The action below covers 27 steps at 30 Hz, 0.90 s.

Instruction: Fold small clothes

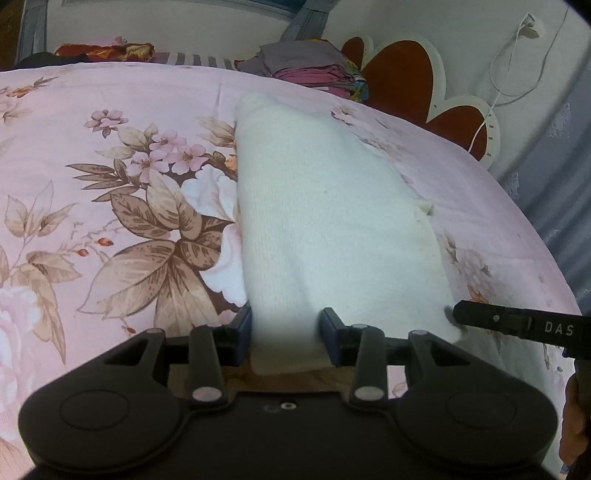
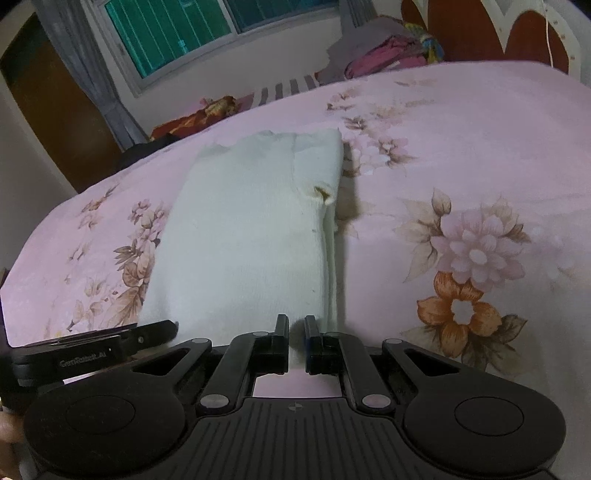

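The left gripper (image 1: 286, 332) has its jaws spread wide, with the near edge of the white garment (image 1: 325, 221) lying between them. The right gripper (image 2: 296, 341) has its jaws nearly together, pinching that garment's near edge at its right corner. The folded garment stretches toward 12 o'clock across the pink flowered bedsheet (image 1: 110, 184), with a pile of clothes (image 1: 306, 62) beyond at 12 o'clock.

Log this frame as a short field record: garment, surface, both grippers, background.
garment: white knit garment, folded into a long strip, flat on the bed
surface: pink floral bedsheet
left gripper: jaws part open, straddling the garment's near edge, cloth between them
right gripper: jaws narrow, cloth in the gap at the near edge; firm grip cannot be told
background: stack of folded clothes at the far end; window beyond
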Tool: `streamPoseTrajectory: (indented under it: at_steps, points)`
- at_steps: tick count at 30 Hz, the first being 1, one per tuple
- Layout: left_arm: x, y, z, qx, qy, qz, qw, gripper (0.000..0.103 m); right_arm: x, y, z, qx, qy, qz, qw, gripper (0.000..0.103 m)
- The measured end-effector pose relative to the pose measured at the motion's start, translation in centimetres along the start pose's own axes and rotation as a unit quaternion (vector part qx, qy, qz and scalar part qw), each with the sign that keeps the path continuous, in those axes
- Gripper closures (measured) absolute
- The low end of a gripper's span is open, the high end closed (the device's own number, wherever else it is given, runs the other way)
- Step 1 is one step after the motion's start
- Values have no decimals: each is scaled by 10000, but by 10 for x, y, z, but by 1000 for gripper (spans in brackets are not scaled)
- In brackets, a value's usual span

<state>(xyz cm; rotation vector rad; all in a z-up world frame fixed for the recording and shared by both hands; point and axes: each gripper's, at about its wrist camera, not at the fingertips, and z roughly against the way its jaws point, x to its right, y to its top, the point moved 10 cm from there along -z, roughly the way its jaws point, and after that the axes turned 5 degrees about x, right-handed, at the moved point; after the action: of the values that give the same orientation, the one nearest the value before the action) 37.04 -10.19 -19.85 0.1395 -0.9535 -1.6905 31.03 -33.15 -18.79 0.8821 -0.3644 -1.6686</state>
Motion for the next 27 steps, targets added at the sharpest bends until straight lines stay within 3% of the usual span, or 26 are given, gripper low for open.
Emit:
streamPoseTrajectory:
  at_steps: [7,8,9,10,11,14,17,19,20,21,27]
  points:
    - [4,-3,0,34,52,32,10000,65,7,1,2,49,-93,-54,9999,95]
    - [4,-3,0,34,59,26,10000,65,8,1,3,43,-109,-60,9999,86]
    - [4,-4,0,35,63,21,10000,65,8,1,3,46,-114,-65,9999,49]
    - [4,-4,0,34,65,17,10000,65,8,2,5,96,-130,-68,9998,28]
    - [4,-4,0,36,66,12,10000,65,8,5,9,263,-179,-25,9995,14]
    - [4,-4,0,45,88,8,10000,65,1,9,13,402,-126,188,9989,19]
    - [5,-4,0,46,110,29,9999,65,0,4,4,165,-9,106,9998,44]
    - [5,-4,0,52,115,18,9999,65,1,-1,-2,4,7,78,10000,49]
    - [5,-4,0,57,120,15,9999,65,1,-3,-5,-31,21,72,10000,59]
    - [6,-4,0,60,125,23,9999,65,0,-5,-7,-98,30,107,9999,77]
    - [12,-6,0,36,123,27,9999,65,5,-7,-13,-315,-100,408,9986,100]
